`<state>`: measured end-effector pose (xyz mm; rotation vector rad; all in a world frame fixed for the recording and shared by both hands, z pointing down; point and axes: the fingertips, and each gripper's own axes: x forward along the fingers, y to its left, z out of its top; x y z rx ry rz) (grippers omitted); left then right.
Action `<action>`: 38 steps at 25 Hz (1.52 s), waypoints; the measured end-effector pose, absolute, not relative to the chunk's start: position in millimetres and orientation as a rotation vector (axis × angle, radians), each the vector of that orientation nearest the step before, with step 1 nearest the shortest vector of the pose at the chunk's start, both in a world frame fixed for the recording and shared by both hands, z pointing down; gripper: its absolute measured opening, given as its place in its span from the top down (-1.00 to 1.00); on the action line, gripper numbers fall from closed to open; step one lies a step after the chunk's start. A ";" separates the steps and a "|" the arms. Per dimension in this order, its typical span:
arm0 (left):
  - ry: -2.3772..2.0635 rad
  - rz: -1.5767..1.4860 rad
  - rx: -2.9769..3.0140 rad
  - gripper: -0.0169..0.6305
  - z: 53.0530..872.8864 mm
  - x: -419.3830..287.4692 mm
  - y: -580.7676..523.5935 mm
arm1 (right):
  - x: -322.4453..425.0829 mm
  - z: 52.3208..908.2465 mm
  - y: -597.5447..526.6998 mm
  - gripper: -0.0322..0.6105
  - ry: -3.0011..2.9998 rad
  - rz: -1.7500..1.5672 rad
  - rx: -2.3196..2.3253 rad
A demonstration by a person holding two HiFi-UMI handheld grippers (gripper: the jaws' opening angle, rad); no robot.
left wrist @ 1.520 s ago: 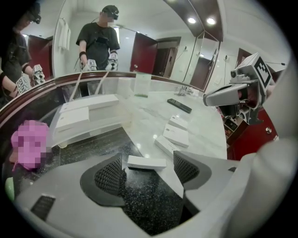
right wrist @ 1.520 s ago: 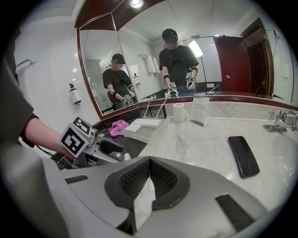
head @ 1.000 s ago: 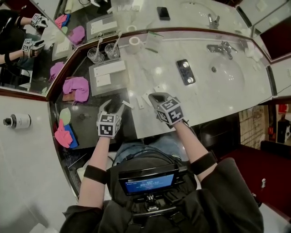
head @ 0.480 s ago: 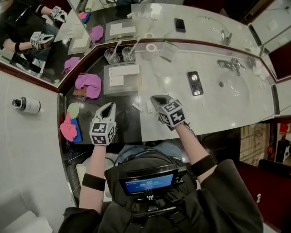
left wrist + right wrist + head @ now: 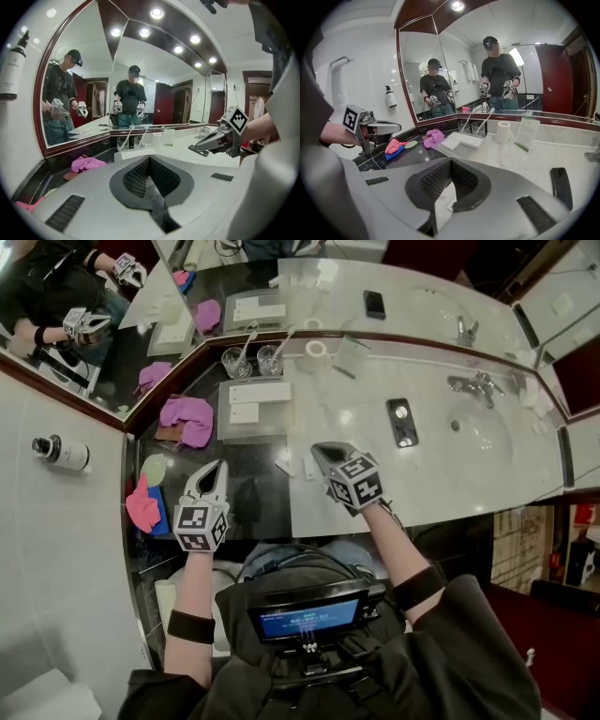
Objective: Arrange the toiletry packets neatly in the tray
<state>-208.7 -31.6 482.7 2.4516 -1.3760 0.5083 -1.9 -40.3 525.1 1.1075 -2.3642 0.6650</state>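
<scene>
**Head view of a bathroom desk**, dark stone at the left and pale marble at the right.

**Task items.** The tray (image 5: 274,425) sits toward the rear of the dark stone, near the seam. It holds two white packets (image 5: 259,392), one long and one shorter. Two loose packets (image 5: 283,466) lie in front of the tray and apart from it. One is at the seam; the other is on the marble, just beside the tips of the right gripper (image 5: 322,450).

**Grippers.** The left gripper (image 5: 218,468) hangs over the dark stone near the front edge. Its jaws have just closed, tips together, with nothing visible between them. The right gripper's jaws are likewise closed and pinch nothing that shows.

**Surroundings, counted.**
- Along the rear edge, under the mirror (image 5: 309,282): two glasses (image 5: 237,363), each with a toothbrush, one toilet roll (image 5: 317,350) and one standing card (image 5: 349,354).
- Just left of the tray: one purple cloth (image 5: 186,418).
- At the front left corner: a pink cloth (image 5: 141,507) over a blue one, with a green piece (image 5: 155,468) near them.
- On the marble between tray and basin (image 5: 483,432): one phone (image 5: 401,421).
- Behind the basin: one faucet (image 5: 473,385).
- On the left wall: one bottle (image 5: 58,452).

**Open room.** The stretch from both grippers to the tray is bare but for the two loose packets. Bare marble also lies between tray and phone. The desk's front edge runs beneath both grippers.
</scene>
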 end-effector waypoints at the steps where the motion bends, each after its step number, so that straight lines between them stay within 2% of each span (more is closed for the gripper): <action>1: -1.379 0.512 2.452 0.95 482.6 -208.5 -31.3 | -1.4 524.6 -39.8 0.89 -2.365 0.666 1.107; 15: -1.384 0.489 2.319 0.91 502.0 -202.4 -41.3 | 12.4 530.6 -45.1 0.89 -2.355 0.656 1.082; 20: -1.330 0.542 2.264 0.44 518.6 -186.9 -61.2 | 16.9 530.9 -49.0 0.89 -2.344 0.655 1.059; 23: -1.298 0.605 2.245 0.27 531.6 -175.2 -78.0 | 18.5 536.3 -54.5 0.89 -2.341 0.661 1.054; 29: -1.252 0.719 2.171 -0.25 568.5 -164.4 -121.6 | 5.9 553.4 -70.5 0.89 -2.321 0.680 1.023; 34: -1.259 0.813 2.104 -0.51 596.3 -165.4 -156.6 | -7.0 567.8 -83.9 0.89 -2.320 0.713 1.003; 38: -1.273 0.918 2.024 -0.54 620.4 -169.1 -177.2 | -9.5 578.4 -89.9 0.89 -2.314 0.746 1.004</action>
